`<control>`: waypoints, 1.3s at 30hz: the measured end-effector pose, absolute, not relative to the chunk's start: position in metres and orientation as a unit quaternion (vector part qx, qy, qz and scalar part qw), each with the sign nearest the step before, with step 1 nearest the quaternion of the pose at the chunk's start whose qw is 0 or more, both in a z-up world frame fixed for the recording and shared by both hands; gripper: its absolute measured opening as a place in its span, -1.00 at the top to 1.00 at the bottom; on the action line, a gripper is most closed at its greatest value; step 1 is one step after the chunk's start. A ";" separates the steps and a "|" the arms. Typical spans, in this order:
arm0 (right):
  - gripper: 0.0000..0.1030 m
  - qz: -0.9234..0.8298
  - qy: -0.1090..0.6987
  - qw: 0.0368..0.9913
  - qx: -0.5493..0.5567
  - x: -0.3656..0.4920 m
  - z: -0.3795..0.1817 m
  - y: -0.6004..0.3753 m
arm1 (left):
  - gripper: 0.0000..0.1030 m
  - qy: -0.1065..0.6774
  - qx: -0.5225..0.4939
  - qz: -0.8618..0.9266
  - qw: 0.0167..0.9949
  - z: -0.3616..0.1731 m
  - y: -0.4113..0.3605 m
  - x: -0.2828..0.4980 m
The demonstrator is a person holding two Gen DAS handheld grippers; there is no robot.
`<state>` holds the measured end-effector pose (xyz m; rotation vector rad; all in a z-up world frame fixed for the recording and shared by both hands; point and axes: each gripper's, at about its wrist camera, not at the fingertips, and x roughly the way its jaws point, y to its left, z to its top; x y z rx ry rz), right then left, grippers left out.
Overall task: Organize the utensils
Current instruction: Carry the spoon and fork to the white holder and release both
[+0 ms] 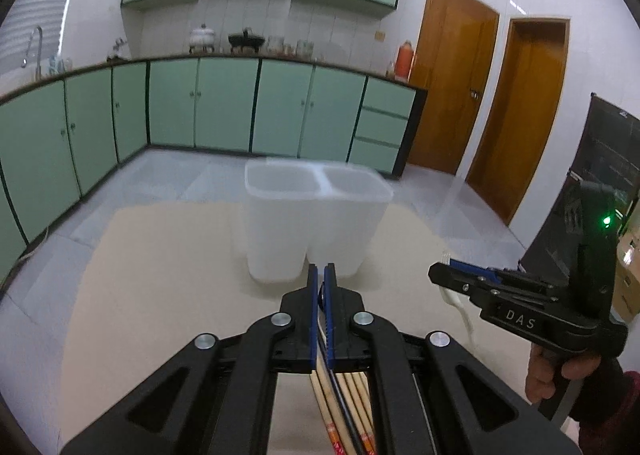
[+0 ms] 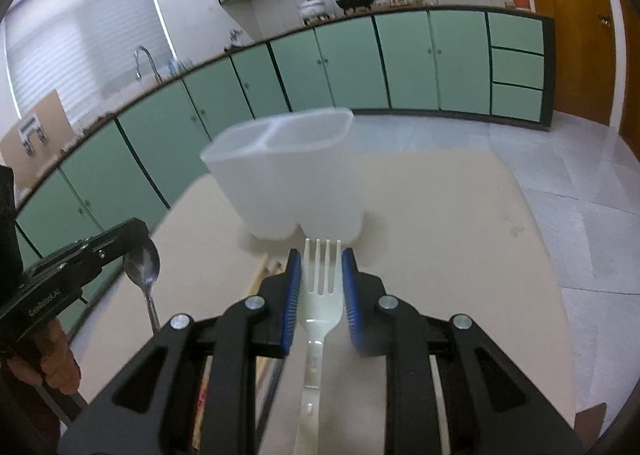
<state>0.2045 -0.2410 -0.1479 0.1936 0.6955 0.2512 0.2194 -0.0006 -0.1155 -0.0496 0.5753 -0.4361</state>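
Observation:
A translucent white two-compartment holder (image 1: 316,215) (image 2: 288,183) stands upright on the beige table (image 1: 160,295) (image 2: 440,235), just beyond both grippers. My left gripper (image 1: 319,269) (image 2: 138,239) is shut on a metal spoon (image 2: 142,265), whose bowl sticks out past the fingertips and hangs above the table. My right gripper (image 2: 322,255) (image 1: 442,269) is shut on a white plastic fork (image 2: 322,287) (image 1: 460,307), tines pointing at the holder. Several wooden chopsticks (image 1: 344,407) (image 2: 260,279) lie on the table below the grippers.
Green kitchen cabinets (image 1: 224,107) run along the far walls across a tiled floor (image 1: 180,171). Wooden doors (image 1: 448,87) stand at the right. A dark panel (image 1: 608,159) rises beside the table's right side. A person's hand (image 1: 560,371) holds the right gripper's handle.

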 end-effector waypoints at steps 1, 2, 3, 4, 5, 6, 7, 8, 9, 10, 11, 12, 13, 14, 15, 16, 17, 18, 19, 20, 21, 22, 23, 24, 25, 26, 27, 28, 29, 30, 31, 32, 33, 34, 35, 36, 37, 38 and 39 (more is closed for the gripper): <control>0.62 0.123 0.333 0.930 0.095 0.206 -0.144 -0.241 | 0.95 0.273 -0.022 -0.211 0.938 -0.111 0.000 0.218; 0.62 0.123 0.327 0.932 0.095 0.206 -0.140 -0.243 | 0.95 0.264 -0.019 -0.209 0.941 -0.104 0.001 0.216; 0.62 0.125 0.320 0.934 0.097 0.209 -0.134 -0.244 | 0.94 0.256 -0.017 -0.209 0.944 -0.099 0.001 0.217; 0.62 0.128 0.312 0.936 0.100 0.212 -0.128 -0.245 | 0.95 0.247 -0.017 -0.209 0.946 -0.093 0.001 0.218; 0.62 0.131 0.305 0.938 0.103 0.215 -0.123 -0.245 | 0.95 0.240 -0.017 -0.209 0.948 -0.087 0.001 0.220; 0.62 0.134 0.296 0.940 0.106 0.219 -0.116 -0.246 | 0.95 0.235 -0.016 -0.208 0.949 -0.083 0.001 0.220; 0.62 0.135 0.287 0.942 0.107 0.224 -0.109 -0.246 | 0.95 0.225 -0.014 -0.206 0.952 -0.076 0.002 0.223; 0.62 0.137 0.278 0.945 0.107 0.229 -0.103 -0.248 | 0.95 0.218 -0.013 -0.204 0.954 -0.070 0.003 0.224; 0.62 0.138 0.268 0.948 0.106 0.233 -0.096 -0.248 | 0.95 0.211 -0.013 -0.202 0.956 -0.065 0.003 0.227; 0.62 0.138 0.261 0.950 0.106 0.237 -0.091 -0.250 | 0.95 0.202 -0.011 -0.199 0.959 -0.058 0.004 0.231; 0.62 0.139 0.249 0.953 0.105 0.243 -0.083 -0.250 | 0.95 0.194 -0.009 -0.195 0.961 -0.052 0.004 0.235; 0.62 0.138 0.238 0.956 0.103 0.250 -0.076 -0.250 | 0.95 0.185 -0.007 -0.192 0.964 -0.046 0.002 0.240; 0.62 0.136 0.228 0.959 0.100 0.258 -0.069 -0.251 | 0.95 0.170 -0.003 -0.187 0.967 -0.037 0.002 0.247; 0.62 0.135 0.220 0.961 0.099 0.264 -0.065 -0.253 | 0.95 0.162 0.000 -0.184 0.970 -0.030 0.002 0.249; 0.62 0.135 0.211 0.963 0.098 0.272 -0.059 -0.253 | 0.95 0.150 0.004 -0.178 0.973 -0.023 0.001 0.257; 0.62 0.134 0.202 0.965 0.098 0.281 -0.054 -0.252 | 0.95 0.143 0.007 -0.175 0.974 -0.017 -0.001 0.263; 0.62 0.133 0.195 0.967 0.096 0.291 -0.050 -0.252 | 0.95 0.136 0.008 -0.171 0.976 -0.012 -0.002 0.270; 0.62 0.130 0.188 0.969 0.092 0.300 -0.047 -0.252 | 0.95 0.125 0.012 -0.164 0.978 -0.007 -0.004 0.280; 0.62 0.127 0.183 0.971 0.088 0.306 -0.044 -0.251 | 0.95 0.118 0.016 -0.158 0.980 -0.002 -0.006 0.286; 0.62 0.123 0.176 0.973 0.082 0.317 -0.041 -0.250 | 0.95 0.109 0.022 -0.150 0.982 0.002 -0.009 0.294; 0.61 0.120 0.170 0.975 0.080 0.327 -0.039 -0.250 | 0.95 0.105 0.025 -0.146 0.983 0.004 -0.011 0.299; 0.61 0.119 0.167 0.975 0.081 0.337 -0.039 -0.251 | 0.95 0.100 0.027 -0.140 0.985 0.005 -0.015 0.309; 0.61 0.115 0.165 0.976 0.081 0.347 -0.038 -0.251 | 0.95 0.095 0.033 -0.133 0.986 0.006 -0.019 0.316; 0.61 0.111 0.163 0.977 0.079 0.352 -0.039 -0.252 | 0.95 0.088 0.044 -0.123 0.988 0.006 -0.023 0.325; 0.61 0.105 0.161 0.978 0.077 0.363 -0.041 -0.252 | 0.95 0.086 0.047 -0.119 0.988 0.005 -0.026 0.332; 0.61 0.100 0.161 0.979 0.075 0.368 -0.043 -0.252 | 0.95 0.085 0.050 -0.114 0.989 0.003 -0.029 0.339; 0.61 0.096 0.163 0.979 0.076 0.374 -0.048 -0.252 | 0.95 0.084 0.054 -0.109 0.989 0.001 -0.031 0.343; 0.61 0.091 0.164 0.979 0.077 0.381 -0.053 -0.253 | 0.95 0.081 0.060 -0.100 0.990 -0.004 -0.034 0.349; 0.61 0.086 0.166 0.980 0.075 0.387 -0.059 -0.252 | 0.95 0.083 0.062 -0.096 0.990 -0.008 -0.036 0.353; 0.61 0.082 0.168 0.980 0.073 0.393 -0.064 -0.252 | 0.95 0.086 0.060 -0.094 0.990 -0.012 -0.037 0.357; 0.61 0.079 0.170 0.980 0.070 0.395 -0.069 -0.250 | 0.95 0.092 0.059 -0.094 0.990 -0.017 -0.038 0.362; 0.61 0.079 0.176 0.979 0.069 0.399 -0.075 -0.249 | 0.95 0.095 0.061 -0.092 0.989 -0.022 -0.039 0.364; 0.61 0.079 0.181 0.978 0.068 0.399 -0.080 -0.247 | 0.95 0.098 0.067 -0.088 0.989 -0.029 -0.041 0.367; 0.61 0.080 0.185 0.977 0.066 0.399 -0.086 -0.246 | 0.95 0.102 0.067 -0.089 0.988 -0.034 -0.040 0.367; 0.61 0.081 0.186 0.977 0.067 0.397 -0.090 -0.246 | 0.94 0.107 0.065 -0.091 0.988 -0.040 -0.040 0.366; 0.61 0.083 0.188 0.976 0.069 0.396 -0.094 -0.245 | 0.94 0.114 0.064 -0.093 0.987 -0.046 -0.041 0.368; 0.61 0.088 0.193 0.975 0.073 0.395 -0.099 -0.245 | 0.94 0.120 0.064 -0.094 0.986 -0.051 -0.040 0.367; 0.60 0.093 0.198 0.973 0.078 0.393 -0.105 -0.247 | 0.94 0.125 0.063 -0.096 0.985 -0.055 -0.039 0.367; 0.59 0.098 0.203 0.971 0.082 0.392 -0.108 -0.248 | 0.93 0.130 0.060 -0.099 0.985 -0.059 -0.037 0.365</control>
